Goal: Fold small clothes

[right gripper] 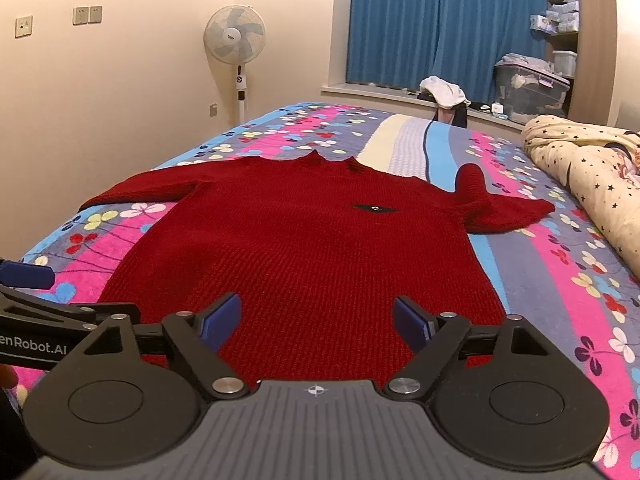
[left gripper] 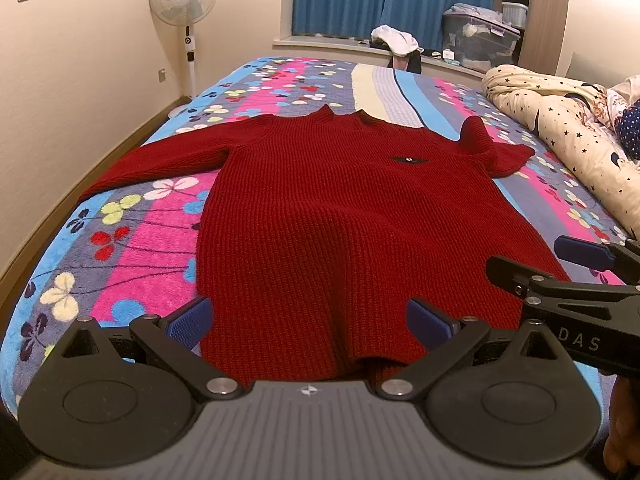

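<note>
Red knit sweater [left gripper: 320, 200] lies flat, front up, on the bed [left gripper: 132, 240] — floral blanket under it, collar at the far end, hem nearest both cameras. Small dark patch [left gripper: 409, 161] on the chest. The sleeve on the left of the view is stretched out straight toward the bed edge; the one on the right is bunched and partly folded up near the cream star-print duvet [left gripper: 560, 120].

Left gripper [left gripper: 312, 322]: jaws open wide, blue pads either side of the hem, nothing between them. It hovers just at the hem; I cannot tell if it touches the fabric.

Right gripper [right gripper: 318, 322]: jaws open too, also empty, over the lower body of the sweater. In the left wrist view it shows at the right edge, just beside the left gripper and over the sweater's right hem corner.

Background — standing fan [right gripper: 235, 40] against the wall, blue curtains [right gripper: 440, 20], clear storage bin [right gripper: 530, 88] and a clothes pile [right gripper: 444, 92] on the window ledge.
</note>
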`<state>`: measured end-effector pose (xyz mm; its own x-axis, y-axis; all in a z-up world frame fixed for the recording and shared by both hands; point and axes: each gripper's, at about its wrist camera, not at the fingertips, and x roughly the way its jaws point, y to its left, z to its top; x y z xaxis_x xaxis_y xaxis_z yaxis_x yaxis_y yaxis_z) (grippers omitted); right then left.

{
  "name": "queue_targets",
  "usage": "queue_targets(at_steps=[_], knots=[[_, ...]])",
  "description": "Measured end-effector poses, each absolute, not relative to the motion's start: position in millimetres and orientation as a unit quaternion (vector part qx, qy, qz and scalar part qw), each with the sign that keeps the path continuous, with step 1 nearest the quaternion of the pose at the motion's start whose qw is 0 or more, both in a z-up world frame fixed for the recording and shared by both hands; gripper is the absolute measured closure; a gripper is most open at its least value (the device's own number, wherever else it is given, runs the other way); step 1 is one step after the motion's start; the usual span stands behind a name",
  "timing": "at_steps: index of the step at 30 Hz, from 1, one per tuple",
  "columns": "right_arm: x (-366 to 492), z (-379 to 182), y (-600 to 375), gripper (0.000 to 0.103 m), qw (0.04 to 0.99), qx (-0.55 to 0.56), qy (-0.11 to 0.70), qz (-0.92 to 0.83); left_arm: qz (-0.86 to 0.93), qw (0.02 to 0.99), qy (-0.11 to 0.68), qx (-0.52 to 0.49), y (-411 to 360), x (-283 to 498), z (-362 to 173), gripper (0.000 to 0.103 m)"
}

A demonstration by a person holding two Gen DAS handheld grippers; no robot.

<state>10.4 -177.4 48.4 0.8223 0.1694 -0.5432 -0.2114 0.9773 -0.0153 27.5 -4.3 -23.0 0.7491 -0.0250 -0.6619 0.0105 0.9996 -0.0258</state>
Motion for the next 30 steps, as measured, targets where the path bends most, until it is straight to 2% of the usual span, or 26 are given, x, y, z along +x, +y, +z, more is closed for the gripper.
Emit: queue_targets(at_steps=[19, 30], knots=[[9.2, 47.4, -178.0, 0.024, 0.959, -0.014, 0.267, 0.097, -0.009, 0.934, 0.356, -0.01, -3.2, 28.4, -24.1, 0.001], [18.6, 43.7, -187.0, 0.024, 0.951, 0.004, 0.297, 0.082, 0.0, 0.933, 0.36, -0.013, 7.3, 31.9, -25.6, 0.001]])
